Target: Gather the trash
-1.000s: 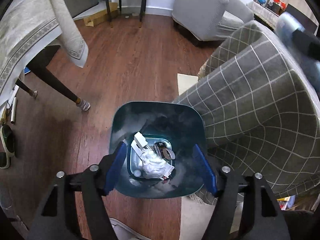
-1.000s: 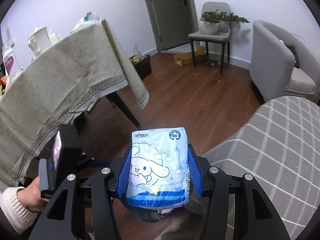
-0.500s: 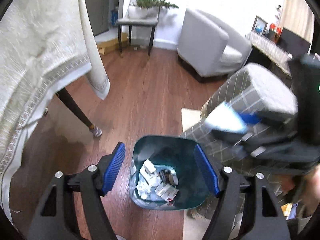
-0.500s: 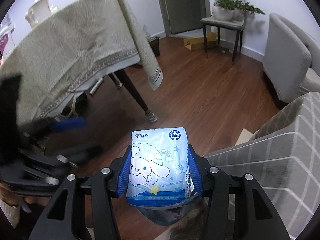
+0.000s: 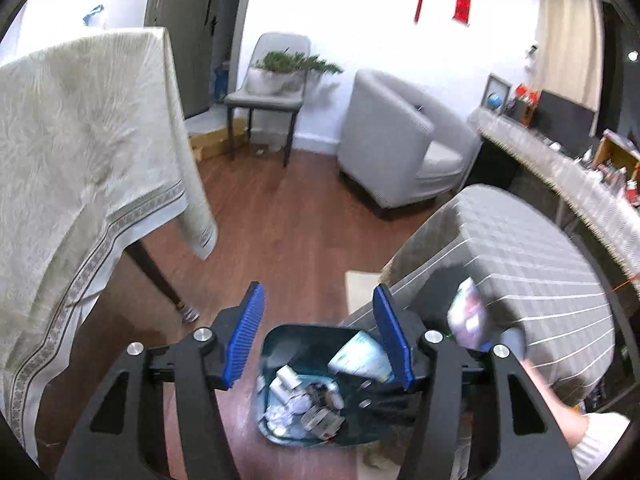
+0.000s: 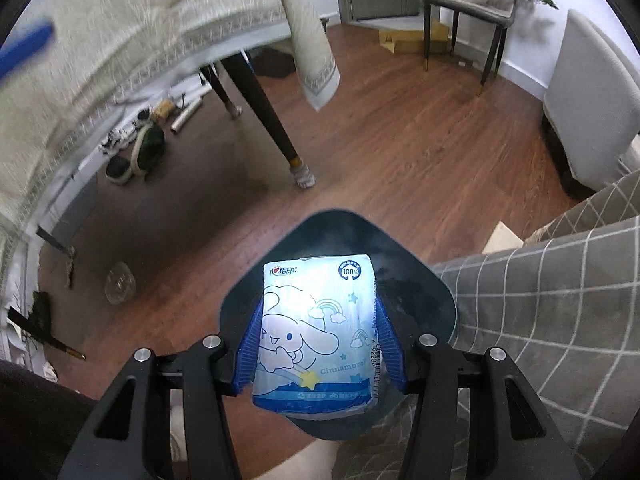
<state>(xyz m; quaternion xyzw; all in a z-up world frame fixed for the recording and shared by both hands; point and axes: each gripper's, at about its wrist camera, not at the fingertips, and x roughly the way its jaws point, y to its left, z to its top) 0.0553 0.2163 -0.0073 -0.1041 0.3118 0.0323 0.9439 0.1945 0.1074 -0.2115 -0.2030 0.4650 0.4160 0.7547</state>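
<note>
A dark teal trash bin (image 5: pixel 276 340) stands on the wood floor, with crumpled paper and wrappers (image 5: pixel 300 404) at its bottom. My left gripper (image 5: pixel 318 340) hovers above and behind the bin; its jaws are closing with nothing between the blue pads. My right gripper (image 6: pixel 318 344) is shut on a blue and white tissue pack (image 6: pixel 316 320) printed with a cartoon dog. It holds the pack right over the bin's mouth (image 6: pixel 340 220). In the left wrist view the pack (image 5: pixel 362 356) pokes over the bin's right rim.
A table under a cream cloth (image 5: pixel 80 160) stands to the left, its dark leg (image 6: pixel 272 128) near the bin. A grey checked sofa (image 5: pixel 520 260) presses against the bin's right side. A grey armchair (image 5: pixel 400 152), a chair with a plant (image 5: pixel 272 92) and a clear bottle (image 6: pixel 120 282) are farther off.
My left gripper has risen and tipped up away from the bin, and its jaws have narrowed. My right gripper has sunk with the tissue pack to just above the bin.
</note>
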